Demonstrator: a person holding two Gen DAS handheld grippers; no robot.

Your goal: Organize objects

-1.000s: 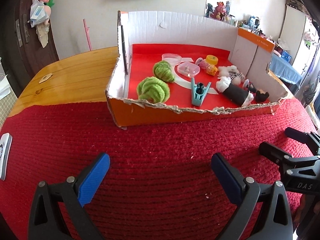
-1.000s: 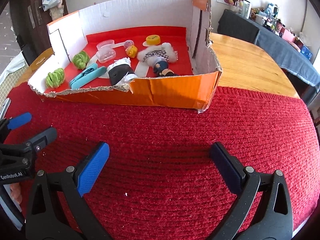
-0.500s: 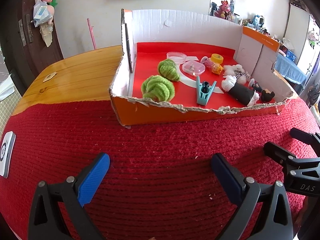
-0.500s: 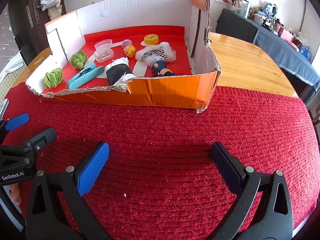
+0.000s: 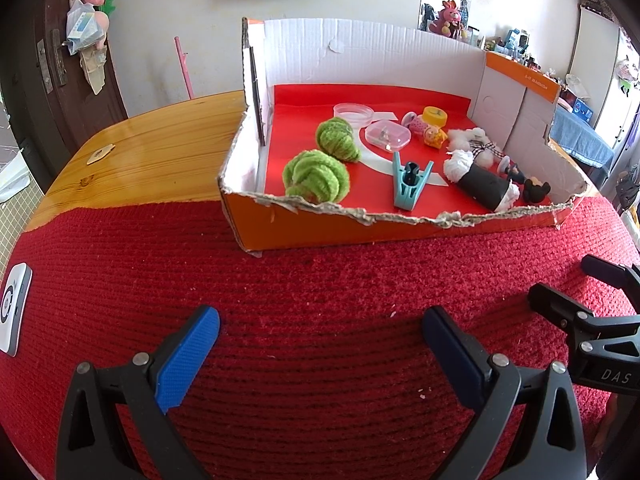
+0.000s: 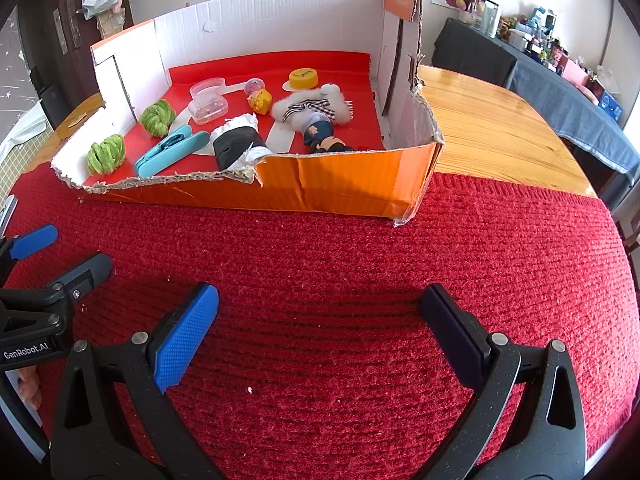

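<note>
We find the cardboard box [image 5: 304, 228] at 12 o'clock on the red cloth [image 5: 320, 320] over the tabletop [image 5: 152, 152]. It holds two green yarn balls [image 5: 316, 176], a teal clip [image 5: 410, 184], a clear case [image 5: 388, 136], a round lid [image 5: 354, 112], a yellow cap [image 5: 435, 115], a black roll [image 5: 482, 184] and a doll [image 6: 316, 120]. Left tongs [image 5: 320, 348] and right tongs [image 6: 320, 328] both gape, empty. Since the earlier frame, the box sits slightly nearer.
</note>
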